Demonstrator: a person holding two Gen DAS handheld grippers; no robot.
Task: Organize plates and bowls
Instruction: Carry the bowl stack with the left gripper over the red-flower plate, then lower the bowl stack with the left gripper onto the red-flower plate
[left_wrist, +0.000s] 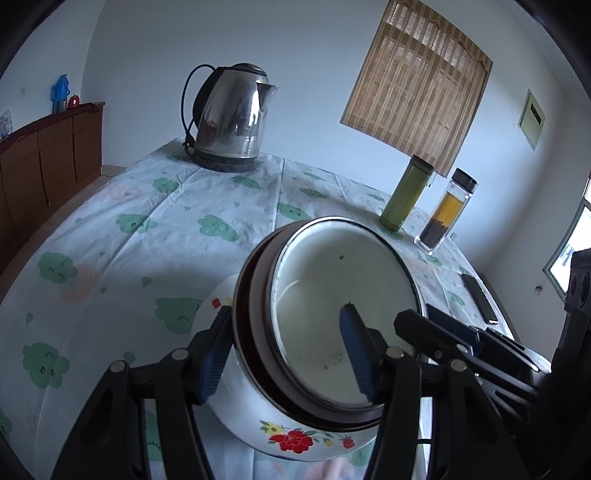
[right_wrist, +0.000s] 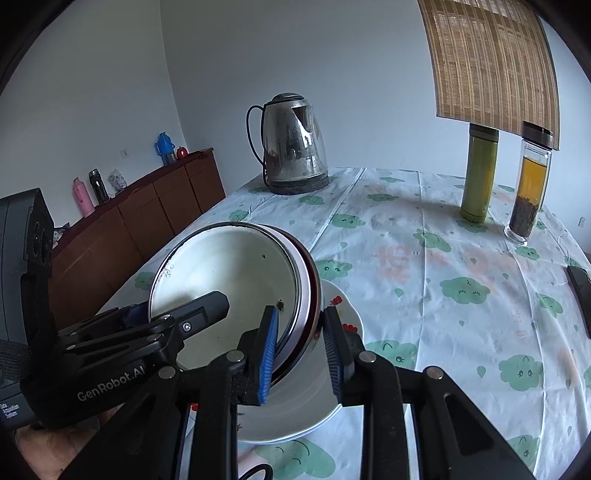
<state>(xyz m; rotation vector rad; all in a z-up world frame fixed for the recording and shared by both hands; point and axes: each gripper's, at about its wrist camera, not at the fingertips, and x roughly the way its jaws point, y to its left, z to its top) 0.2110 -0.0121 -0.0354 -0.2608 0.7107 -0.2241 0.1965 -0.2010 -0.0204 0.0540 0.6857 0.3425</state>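
Observation:
A stack of nested white bowls (left_wrist: 332, 310) with dark rims is tilted over a white plate with red flowers (left_wrist: 295, 439); the bowls also show in the right wrist view (right_wrist: 229, 273), above the plate (right_wrist: 314, 398). My left gripper (left_wrist: 284, 350) is shut on the stack's rim, one finger inside and one outside. My right gripper (right_wrist: 301, 350) grips the opposite rim the same way. The plate lies on the cloud-print tablecloth (left_wrist: 147, 221).
A steel kettle (left_wrist: 231, 118) stands at the table's far side. A green flask (right_wrist: 478, 173) and a clear tea bottle (right_wrist: 528, 184) stand at the far right. A dark phone (right_wrist: 581, 295) lies near the right edge. A wooden sideboard (right_wrist: 147, 214) is to the left.

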